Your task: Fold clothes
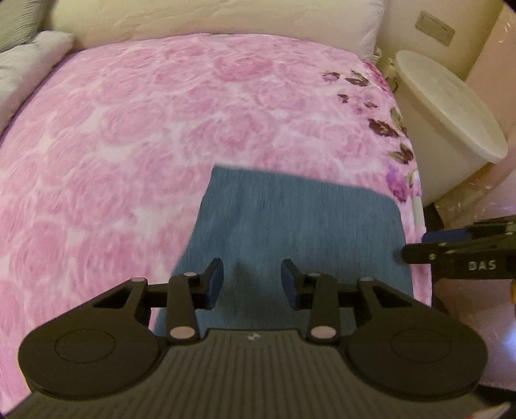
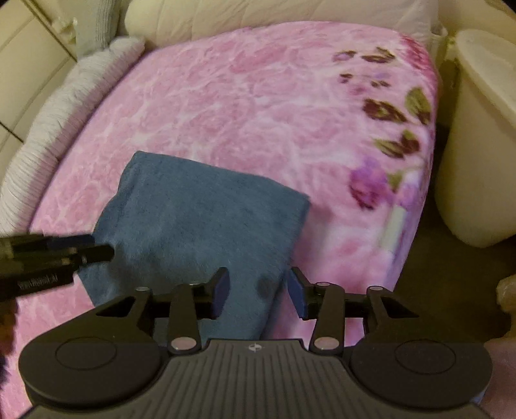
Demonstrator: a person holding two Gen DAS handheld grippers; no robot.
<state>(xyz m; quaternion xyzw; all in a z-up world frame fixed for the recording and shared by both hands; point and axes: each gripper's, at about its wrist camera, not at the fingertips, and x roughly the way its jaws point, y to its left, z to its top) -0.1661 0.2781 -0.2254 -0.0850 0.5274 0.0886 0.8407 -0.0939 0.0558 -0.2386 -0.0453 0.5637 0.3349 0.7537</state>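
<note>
Nearest the lens, the left gripper (image 1: 252, 283) is seen with its jaws parted and nothing between the blue pads (image 1: 215, 283), poised above the folded blue cloth (image 1: 296, 225). No contact with the fabric can be made out, as the picture is blurred. From the right wrist view, the right gripper (image 2: 258, 291) is likewise shown with jaws apart and empty, hanging over the near right edge of that cloth (image 2: 200, 219). The cloth is laid flat as a rough rectangle on the pink rose-patterned blanket (image 2: 258, 106), close to its near edge. A white lidded bin (image 1: 451, 119) is seen beside the bed, and pale pillows (image 1: 213, 19) are lined along the far side.
</note>
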